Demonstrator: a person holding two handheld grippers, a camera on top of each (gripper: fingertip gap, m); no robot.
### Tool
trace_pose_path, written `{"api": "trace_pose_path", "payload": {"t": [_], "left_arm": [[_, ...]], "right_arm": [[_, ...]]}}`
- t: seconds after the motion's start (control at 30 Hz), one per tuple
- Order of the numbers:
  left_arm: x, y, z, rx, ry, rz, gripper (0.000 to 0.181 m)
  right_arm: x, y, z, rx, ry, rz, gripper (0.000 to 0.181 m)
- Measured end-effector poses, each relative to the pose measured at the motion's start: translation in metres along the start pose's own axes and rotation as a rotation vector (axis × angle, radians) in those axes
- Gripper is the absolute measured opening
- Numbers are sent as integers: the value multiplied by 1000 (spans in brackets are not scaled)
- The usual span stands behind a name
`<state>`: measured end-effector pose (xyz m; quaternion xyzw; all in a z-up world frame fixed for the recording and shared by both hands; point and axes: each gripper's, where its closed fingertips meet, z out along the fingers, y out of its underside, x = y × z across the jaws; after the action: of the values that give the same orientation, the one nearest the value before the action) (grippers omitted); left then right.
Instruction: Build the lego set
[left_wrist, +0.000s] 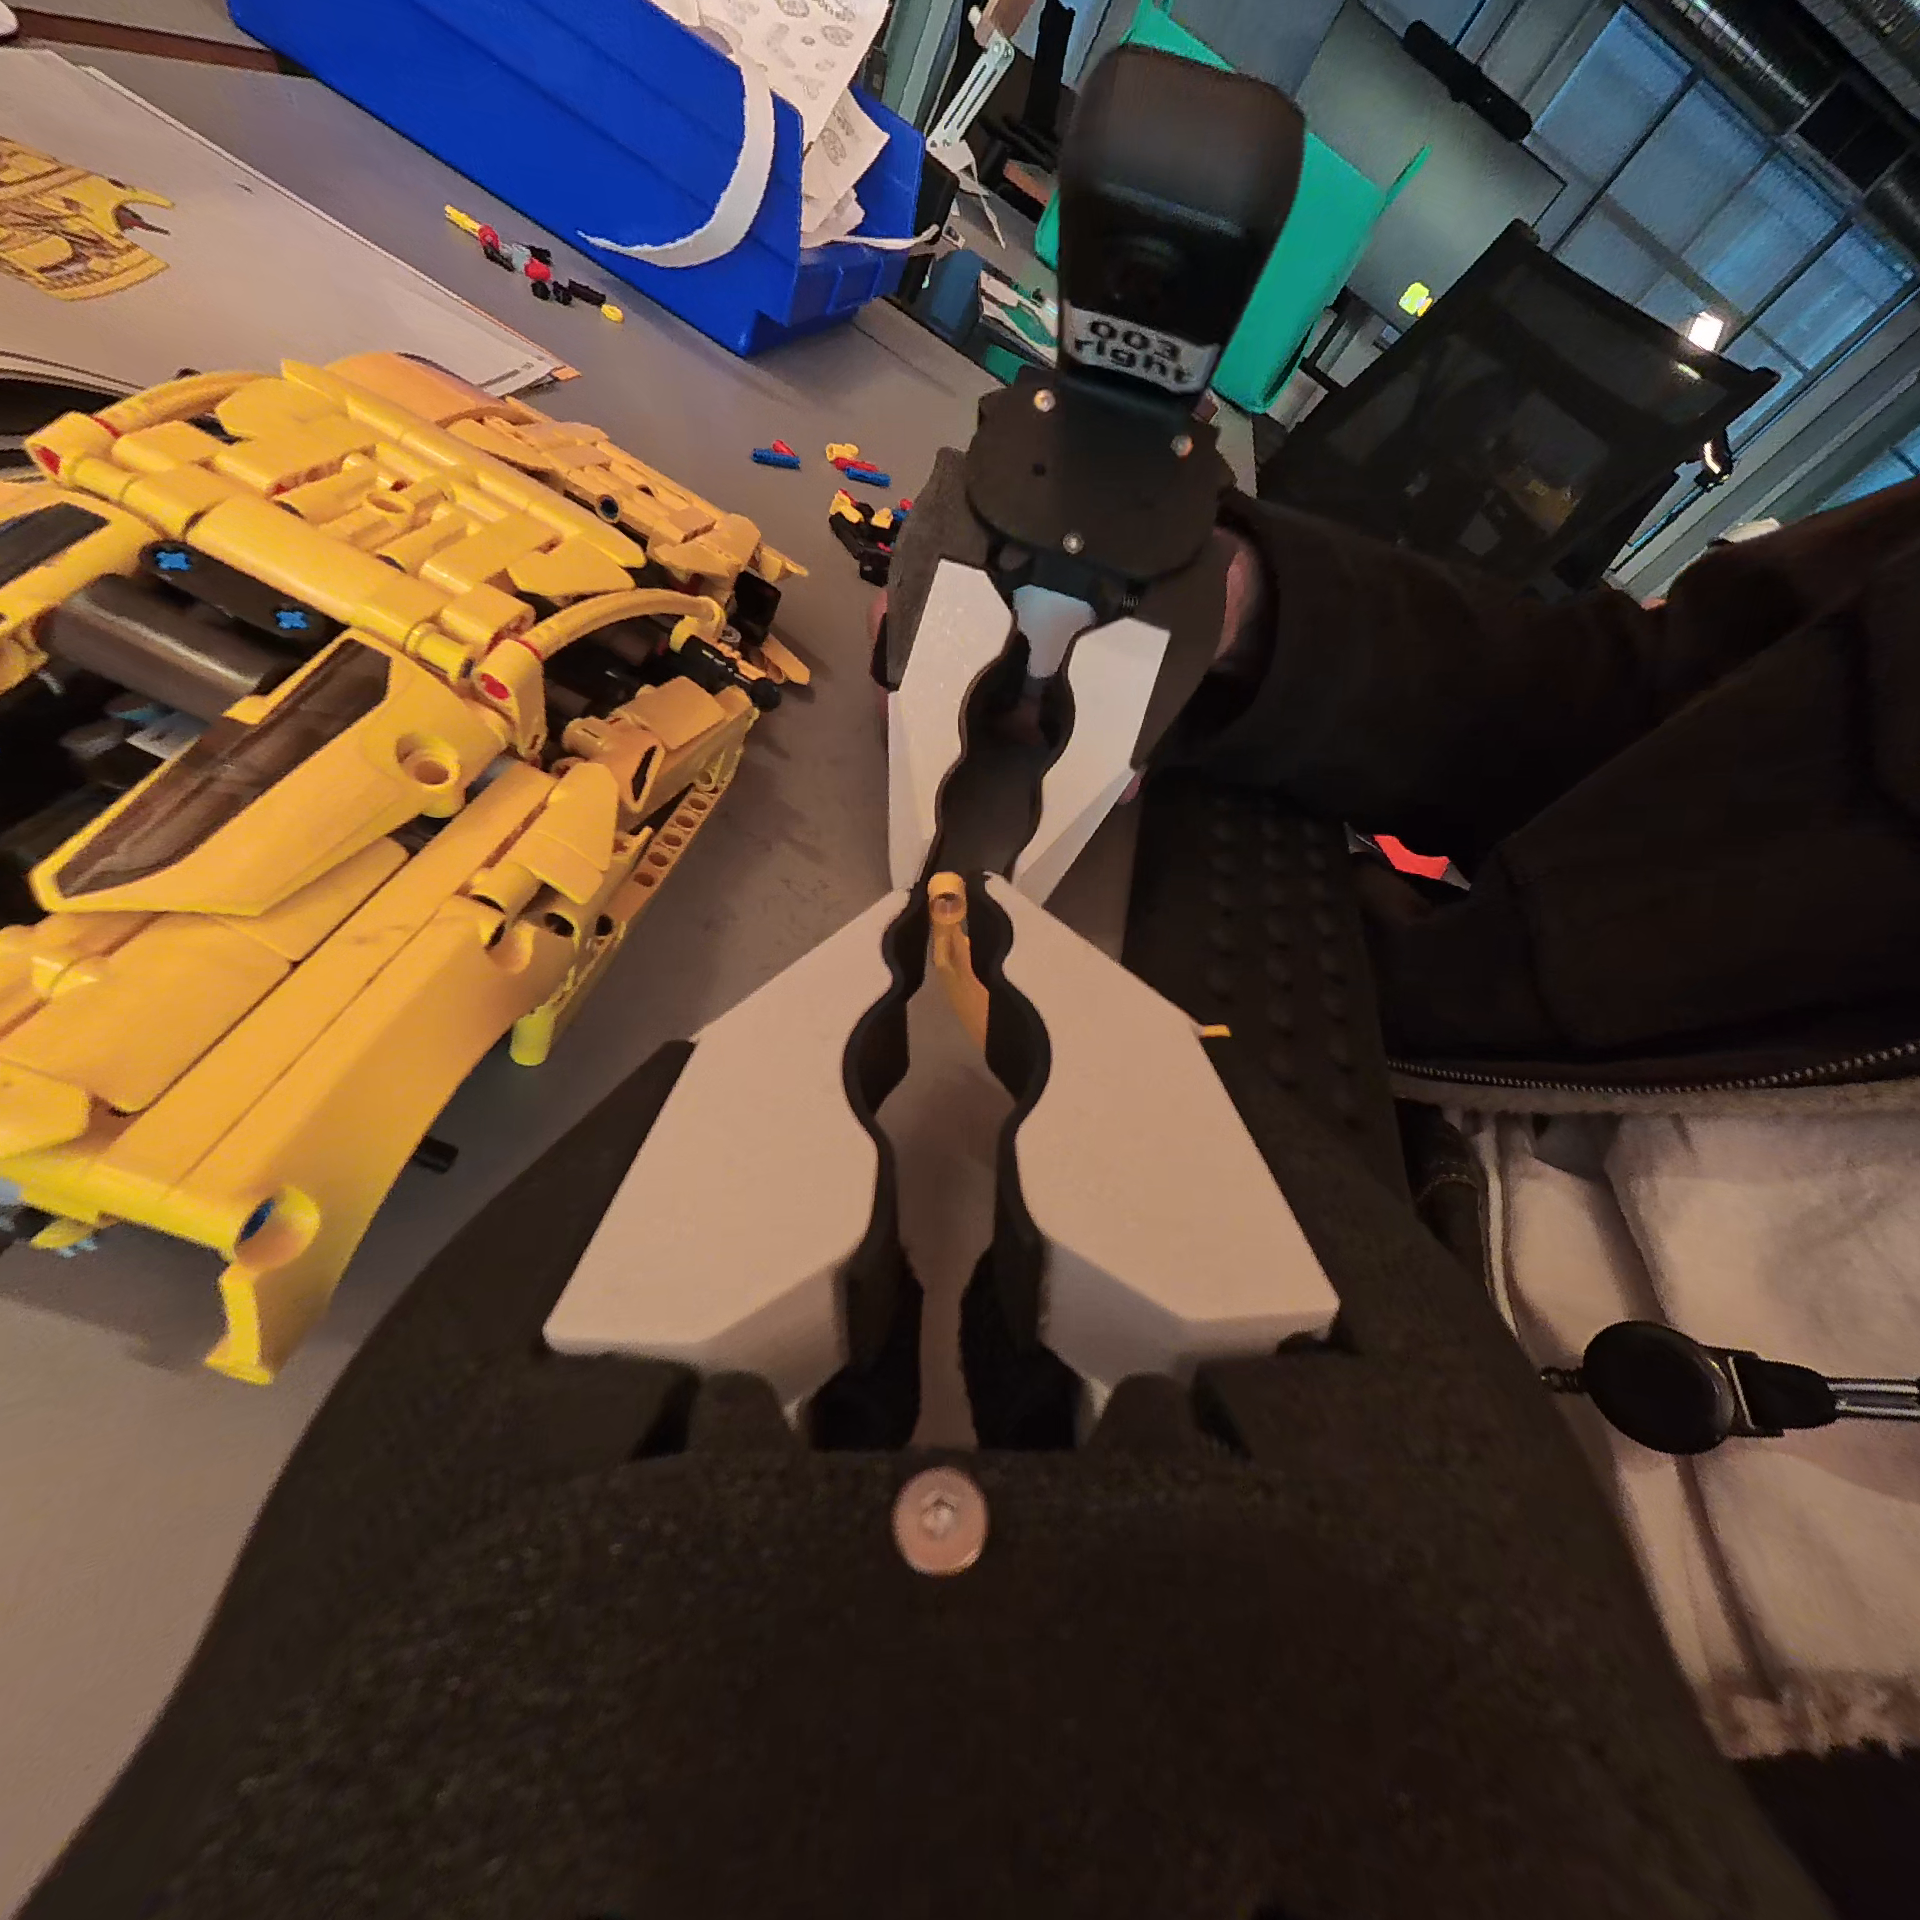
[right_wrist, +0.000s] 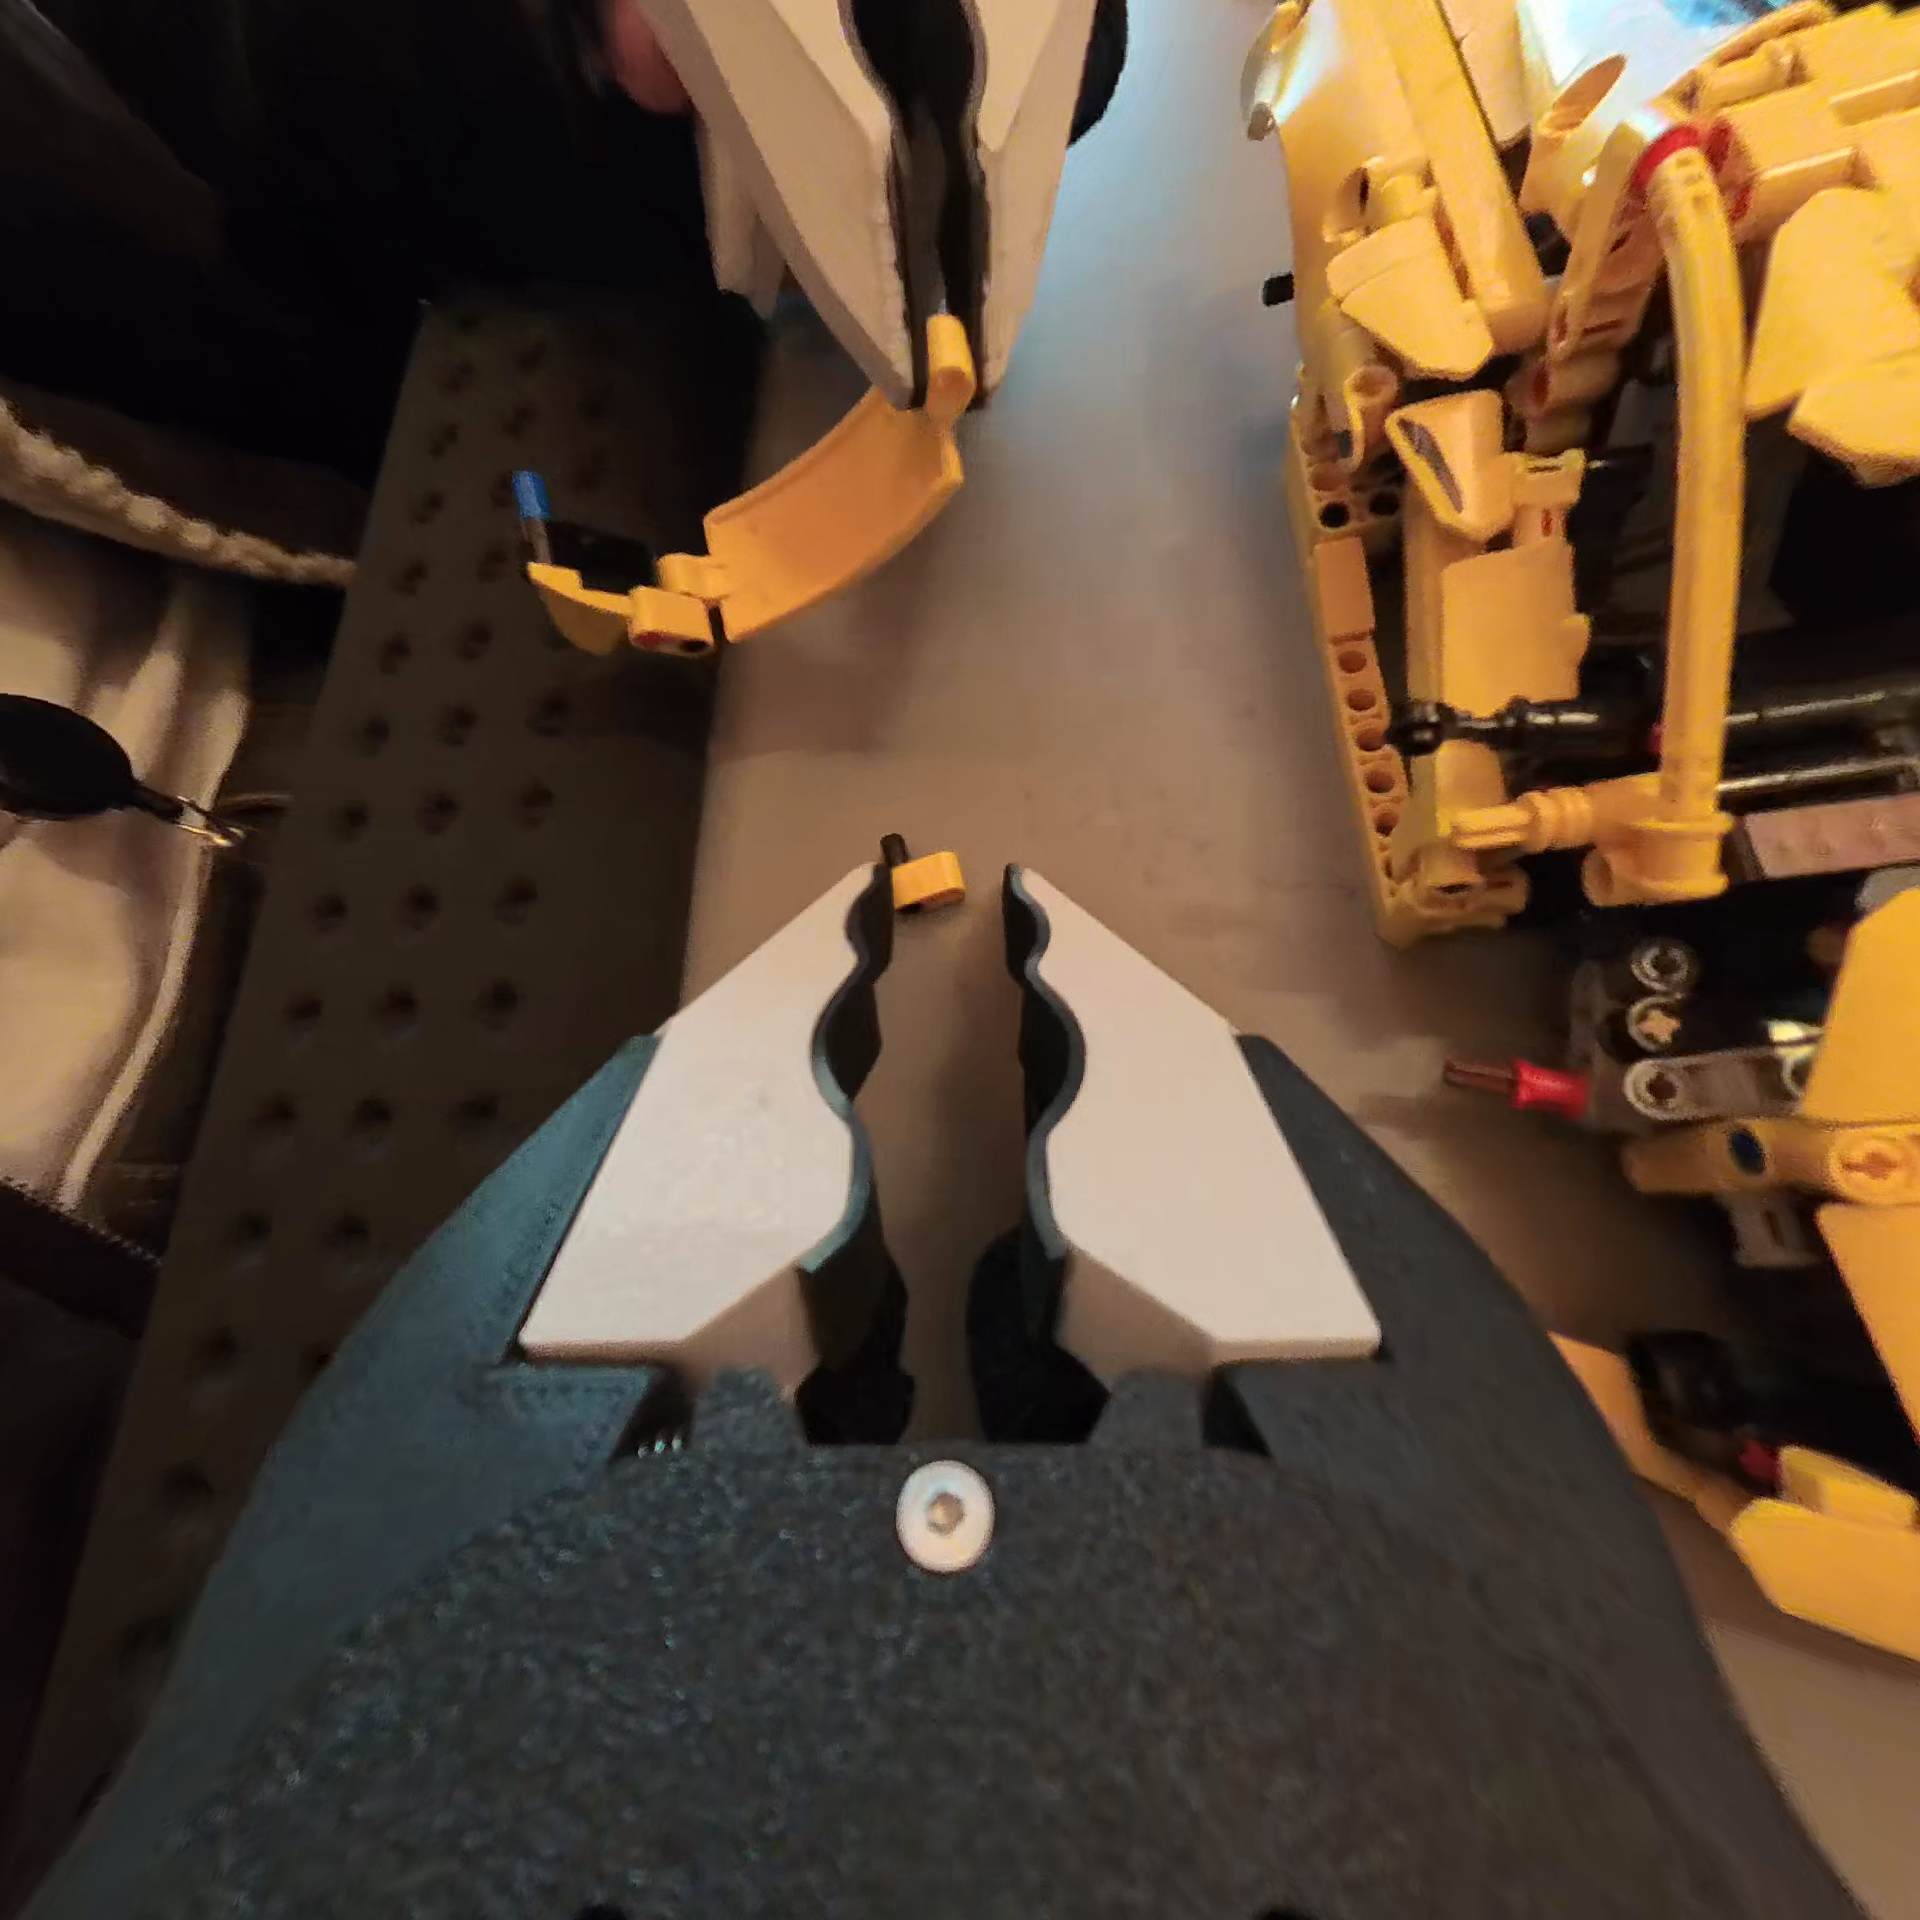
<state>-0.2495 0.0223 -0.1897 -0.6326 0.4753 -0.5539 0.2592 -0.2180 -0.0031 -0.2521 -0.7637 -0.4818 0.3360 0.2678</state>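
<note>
My left gripper (left_wrist: 945, 902) is shut on one end of a curved yellow panel (left_wrist: 958, 961). In the right wrist view it (right_wrist: 940, 379) holds the panel (right_wrist: 831, 520) above the table, with a blue pin (right_wrist: 530, 497) at the panel's far end. My right gripper (right_wrist: 945, 878) faces it tip to tip, and its jaws stand a little apart. A small yellow connector with a black pin (right_wrist: 928, 879) sits between the tips, against the left finger. The right gripper also shows in the left wrist view (left_wrist: 971, 847). The big yellow lego car (left_wrist: 312, 748) lies beside both grippers (right_wrist: 1558, 520).
A blue bin (left_wrist: 623, 135) with paper sheets stands at the back. An instruction booklet (left_wrist: 208, 239) lies behind the car. Loose small pieces (left_wrist: 540, 265) (left_wrist: 852, 488) are scattered on the grey table. A dark perforated mat (right_wrist: 447, 831) runs along the table edge by the person's jacket (left_wrist: 1662, 831). My hands' fingertips stand some 8 centimetres from each other.
</note>
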Motion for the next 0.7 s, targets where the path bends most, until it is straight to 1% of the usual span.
{"api": "trace_pose_path", "payload": {"t": [0.1,0.2,0.3,0.57,0.63,0.7], "left_arm": [[0,1,0,-4,1,-1,7],[0,2,1,-10,1,3,7],[0,2,1,-12,2,2,7],[1,2,2,-13,3,8,7],[3,2,2,-14,7,30,7],[18,-3,2,17,48,114,7]], "right_arm": [[-3,0,3,-9,24,-72,17],[-2,1,5,-18,103,-178,13],[0,1,5,-19,170,-236,6],[-1,1,5,-21,147,-208,6],[-2,-12,-3,29,154,-195,6],[-11,-43,-20,166,85,-119,6]]}}
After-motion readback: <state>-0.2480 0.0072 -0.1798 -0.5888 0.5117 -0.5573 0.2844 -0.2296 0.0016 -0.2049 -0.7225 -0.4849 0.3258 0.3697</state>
